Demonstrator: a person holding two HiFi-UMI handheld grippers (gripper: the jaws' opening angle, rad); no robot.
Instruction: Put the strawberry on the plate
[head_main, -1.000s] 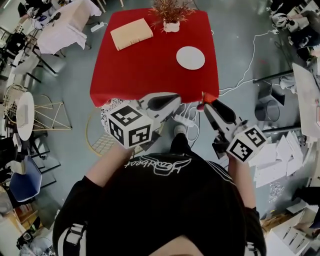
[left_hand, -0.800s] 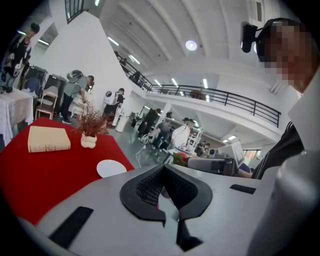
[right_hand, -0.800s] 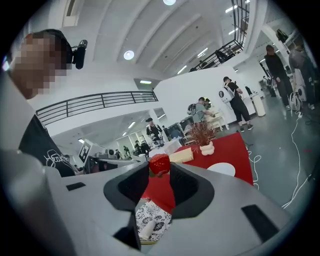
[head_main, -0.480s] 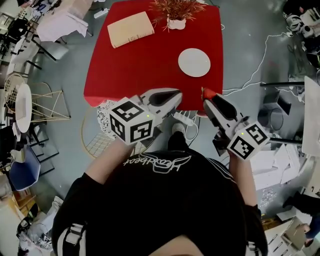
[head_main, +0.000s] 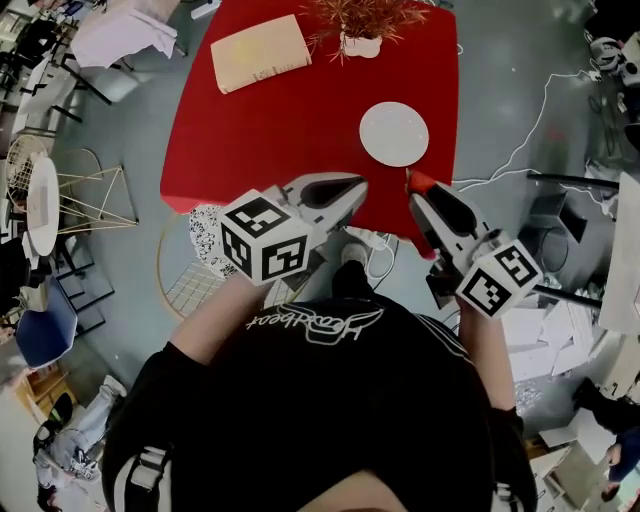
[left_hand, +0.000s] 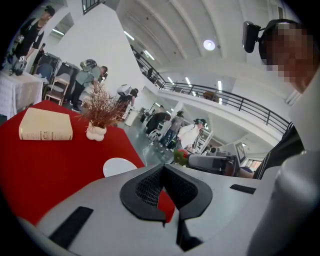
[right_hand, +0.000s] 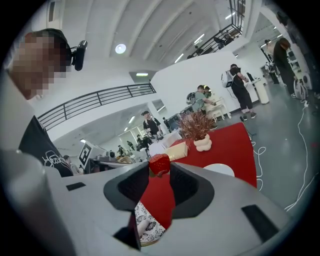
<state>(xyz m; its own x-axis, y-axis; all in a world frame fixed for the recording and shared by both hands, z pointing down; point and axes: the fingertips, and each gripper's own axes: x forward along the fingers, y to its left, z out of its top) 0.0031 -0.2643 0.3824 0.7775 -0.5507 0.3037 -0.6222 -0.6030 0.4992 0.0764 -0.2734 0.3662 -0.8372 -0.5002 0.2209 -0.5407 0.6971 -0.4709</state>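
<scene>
Red table (head_main: 300, 120), white plate (head_main: 394, 134) near its right front edge. Left gripper (head_main: 357, 185) hangs over the near edge, jaw tips together, nothing between them. Right gripper (right_hand: 160, 170) is clamped on the strawberry (right_hand: 159, 163), pinched at the very tips, sticking up above the pads. Strawberry sits just short of the plate, not over it.
</scene>
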